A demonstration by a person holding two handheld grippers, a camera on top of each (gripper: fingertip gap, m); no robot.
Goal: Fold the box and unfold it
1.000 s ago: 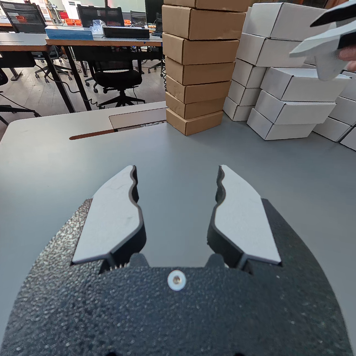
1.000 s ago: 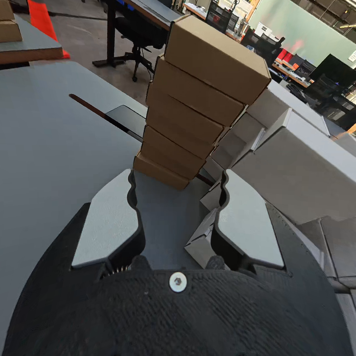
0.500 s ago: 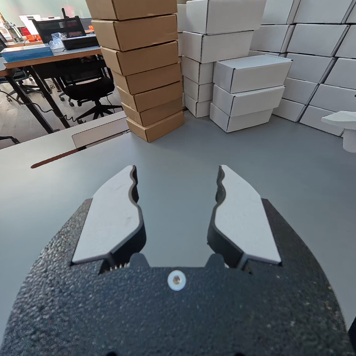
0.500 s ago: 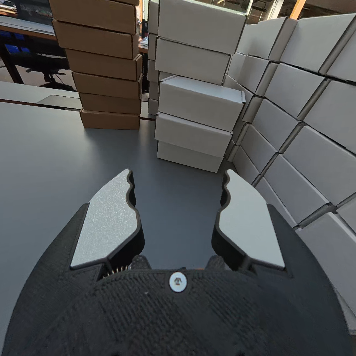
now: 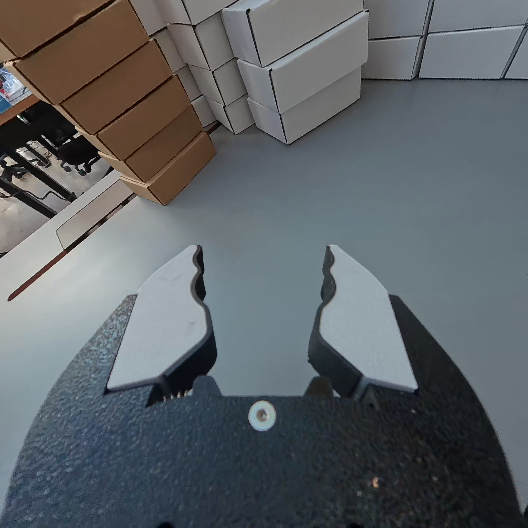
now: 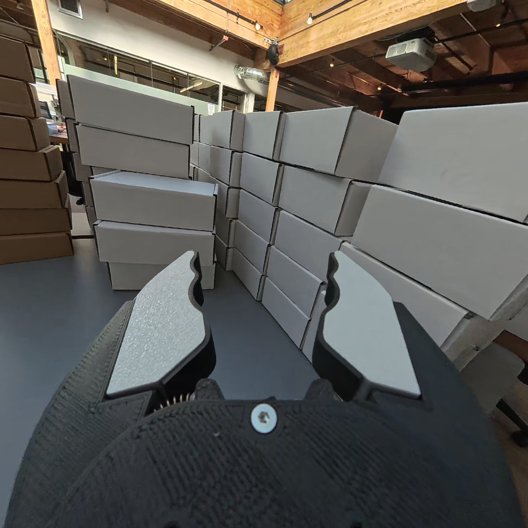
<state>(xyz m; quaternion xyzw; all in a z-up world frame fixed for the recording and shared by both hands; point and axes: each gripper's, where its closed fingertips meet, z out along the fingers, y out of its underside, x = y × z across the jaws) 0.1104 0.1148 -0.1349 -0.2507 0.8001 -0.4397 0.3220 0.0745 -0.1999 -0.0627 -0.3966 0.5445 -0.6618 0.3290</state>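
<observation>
A: Left gripper [image 5: 264,251]: jaws spread wide, nothing between them, only bare grey table [image 5: 371,200] under the gap. Fingers [image 5: 165,320] have flat matte light-grey top faces over black bodies, with wavy scalloped inner edges. Mount plate is black with a pebbled finish and a silver hex screw [image 5: 262,415] in the middle.

B: Right one?

A: Right gripper [image 6: 264,257]: same build, jaws also apart and empty. Its base looks 3D-printed, with ribbed layer lines. The face of the left finger [image 6: 163,323] is grainy.

B: Where's the box?

A: Neither gripper is touching one. Stack of three white boxes [image 5: 303,71] stands on the table ahead of the left gripper, well apart from the tips. They are smooth white card, rectangular, with dark raw edges at the flap seams. In the right view the same kind of stack [image 6: 154,225] sits just past the left fingertip, and a wall of white boxes [image 6: 314,185] runs along the right side.

B: Anything else?

A: Leaning column of brown boxes [image 5: 120,97] at left, kraft corrugated, matte. Slot with a pale flap [image 5: 85,220] at the table's left edge. Timber beams [image 6: 328,25] and a projector [image 6: 411,55] overhead.
</observation>
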